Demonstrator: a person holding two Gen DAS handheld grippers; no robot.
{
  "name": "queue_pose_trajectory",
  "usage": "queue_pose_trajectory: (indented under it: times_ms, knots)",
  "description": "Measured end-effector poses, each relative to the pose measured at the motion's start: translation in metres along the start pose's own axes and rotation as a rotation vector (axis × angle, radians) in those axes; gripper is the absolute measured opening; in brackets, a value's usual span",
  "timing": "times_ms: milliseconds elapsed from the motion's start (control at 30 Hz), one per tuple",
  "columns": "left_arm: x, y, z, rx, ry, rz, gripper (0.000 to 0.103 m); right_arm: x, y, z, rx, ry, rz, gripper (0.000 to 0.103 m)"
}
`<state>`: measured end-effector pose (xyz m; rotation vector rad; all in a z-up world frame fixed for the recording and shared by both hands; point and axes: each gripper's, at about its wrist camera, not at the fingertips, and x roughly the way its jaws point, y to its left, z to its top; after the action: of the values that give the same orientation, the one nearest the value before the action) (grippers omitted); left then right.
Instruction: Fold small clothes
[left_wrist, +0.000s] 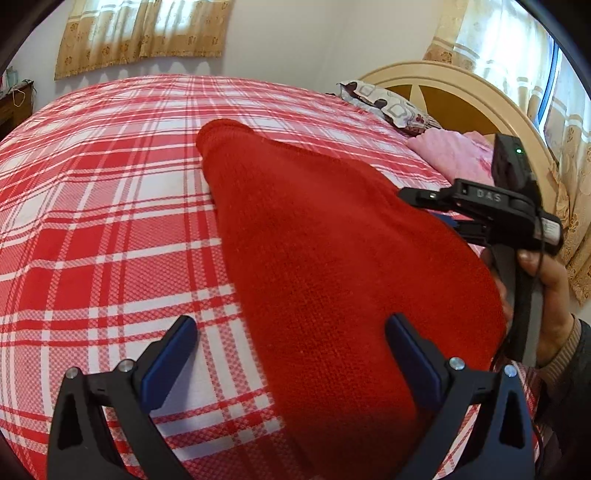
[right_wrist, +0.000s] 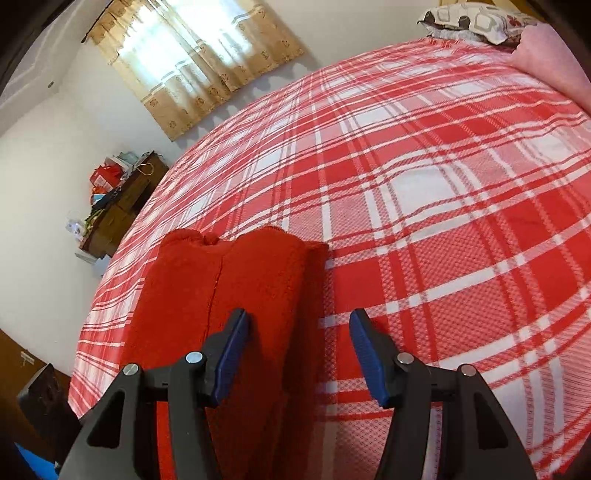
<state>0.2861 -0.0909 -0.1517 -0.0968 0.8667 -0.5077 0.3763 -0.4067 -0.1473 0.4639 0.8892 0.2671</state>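
Left gripper (left_wrist: 291, 343) is sitting at the bottom of the left wrist view, tongs spread wide apart, gripping nothing. Its blue pads (left_wrist: 168, 363) are flanking the near end of the red knit garment (left_wrist: 332, 258); whether they are touching the fabric, cannot tell.

The garment is lying on the red-and-white plaid bedspread (left_wrist: 92, 221), running from bottom centre up to a narrow end near the upper middle of the frame. It is looking folded lengthwise into a long strip.

Right gripper (right_wrist: 300, 354) is showing at the bottom of the right wrist view, tongs also apart, nothing clamped. Its left finger is hovering over the garment (right_wrist: 236, 280), its right finger over bare bedspread (right_wrist: 443, 221). A seam or fold line is running down the garment at lower left centre of that frame.

In the left wrist view, the right gripper (left_wrist: 491, 210) is appearing at the right edge, held by the person's hand (left_wrist: 550, 291), just beside the garment's right edge.

A patterned pillow (left_wrist: 388, 103) and a pink cloth (left_wrist: 450, 155) are lying at upper right, by the cream headboard (left_wrist: 461, 85). Curtains (left_wrist: 140, 33) are hanging at the top. A wooden dresser (right_wrist: 122, 206) with clutter is standing at the left of the right wrist view.
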Motion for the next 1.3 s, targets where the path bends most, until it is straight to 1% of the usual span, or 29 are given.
queue_pose_trajectory:
  times_ms: [100, 167, 233, 300, 367, 400, 433, 467, 500, 533, 567, 600, 667, 700, 767, 800, 867, 900, 933, 967, 1067, 1133, 1167, 1200, 1233, 1267, 1300]
  knots:
    - [0.001, 0.000, 0.000, 0.000, 0.002, 0.001, 0.103, -0.015, 0.002, -0.006, 0.024, -0.029, 0.010, 0.058]
    - [0.002, -0.001, 0.000, -0.001, 0.003, -0.001, 0.103, -0.032, 0.010, -0.017, 0.030, -0.029, 0.076, 0.058]
    - [0.003, 0.000, 0.001, -0.003, 0.003, -0.003, 0.103, -0.048, 0.025, -0.034, -0.003, -0.003, 0.115, 0.058]
    - [0.003, 0.000, 0.001, -0.006, 0.004, -0.005, 0.103, -0.064, 0.042, -0.054, -0.067, 0.010, 0.144, 0.058]
    - [0.004, 0.000, 0.001, -0.007, 0.004, -0.007, 0.103, -0.071, 0.055, -0.073, -0.134, 0.026, 0.072, 0.058]
    - [0.004, 0.001, 0.001, -0.009, 0.004, -0.009, 0.103, -0.070, 0.058, -0.080, -0.146, 0.036, 0.044, 0.058]
    - [0.003, 0.002, 0.001, -0.010, 0.003, -0.011, 0.103, -0.068, 0.059, -0.085, -0.151, 0.049, 0.039, 0.057]
    - [0.003, 0.003, 0.001, -0.012, 0.001, -0.014, 0.103, -0.064, 0.059, -0.088, -0.160, 0.063, 0.024, 0.046]
    - [0.001, 0.003, 0.000, -0.015, -0.004, -0.017, 0.103, -0.061, 0.060, -0.090, -0.171, 0.060, -0.025, 0.030]
    - [-0.001, 0.004, 0.000, -0.018, -0.014, -0.019, 0.103, -0.062, 0.058, -0.089, -0.162, 0.055, -0.023, 0.027]
    - [-0.002, 0.005, -0.001, -0.018, -0.018, -0.018, 0.103, -0.064, 0.057, -0.088, -0.146, 0.055, -0.004, 0.019]
    - [-0.004, 0.004, -0.001, -0.016, -0.026, -0.015, 0.103, -0.070, 0.059, -0.086, -0.141, 0.041, -0.004, 0.016]
    - [-0.010, 0.002, -0.002, -0.005, -0.055, -0.002, 0.103, -0.084, 0.062, -0.085, -0.145, 0.006, -0.027, 0.014]
    - [-0.013, 0.000, -0.002, 0.001, -0.069, 0.005, 0.103, -0.088, 0.059, -0.084, -0.131, 0.004, -0.049, 0.013]
    - [-0.018, -0.002, -0.001, 0.013, -0.095, 0.013, 0.103, -0.081, 0.047, -0.089, -0.099, 0.046, -0.073, 0.011]
    - [-0.017, -0.004, -0.001, 0.022, -0.094, 0.029, 0.103, -0.070, 0.041, -0.092, -0.099, 0.083, -0.075, 0.011]
    - [-0.011, -0.008, 0.000, 0.036, -0.068, 0.040, 0.103, -0.066, 0.034, -0.091, -0.106, 0.074, -0.048, 0.014]
    - [-0.007, -0.010, 0.000, 0.047, -0.053, 0.050, 0.103, -0.067, 0.032, -0.088, -0.081, 0.077, -0.047, 0.026]
    - [-0.003, -0.011, 0.000, 0.051, -0.033, 0.060, 0.103, -0.071, 0.029, -0.085, -0.055, 0.075, -0.046, 0.035]
    - [0.001, -0.010, 0.001, 0.045, -0.018, 0.057, 0.103, -0.076, 0.030, -0.082, -0.048, 0.064, -0.041, 0.048]
    - [-0.004, -0.005, 0.001, 0.016, -0.027, 0.050, 0.103, -0.084, 0.034, -0.065, -0.083, 0.017, -0.034, 0.051]
    - [-0.019, 0.001, 0.000, -0.015, -0.110, 0.053, 0.103, -0.080, 0.034, -0.046, -0.086, 0.003, -0.023, 0.056]
    - [-0.023, 0.003, -0.001, -0.032, -0.130, 0.051, 0.103, -0.076, 0.031, -0.038, -0.076, 0.006, -0.015, 0.059]
    - [-0.023, 0.006, 0.000, -0.053, -0.135, 0.035, 0.103, -0.067, 0.027, -0.026, -0.071, 0.015, -0.009, 0.062]
    - [-0.019, 0.008, 0.001, -0.060, -0.117, 0.026, 0.103, -0.059, 0.024, -0.019, -0.072, 0.013, -0.013, 0.062]
    - [-0.013, 0.007, 0.002, -0.059, -0.087, 0.034, 0.103, -0.050, 0.019, -0.012, -0.063, 0.015, -0.020, 0.062]
    - [-0.007, 0.006, 0.003, -0.054, -0.058, 0.051, 0.103, -0.037, 0.013, -0.006, -0.042, 0.039, -0.015, 0.062]
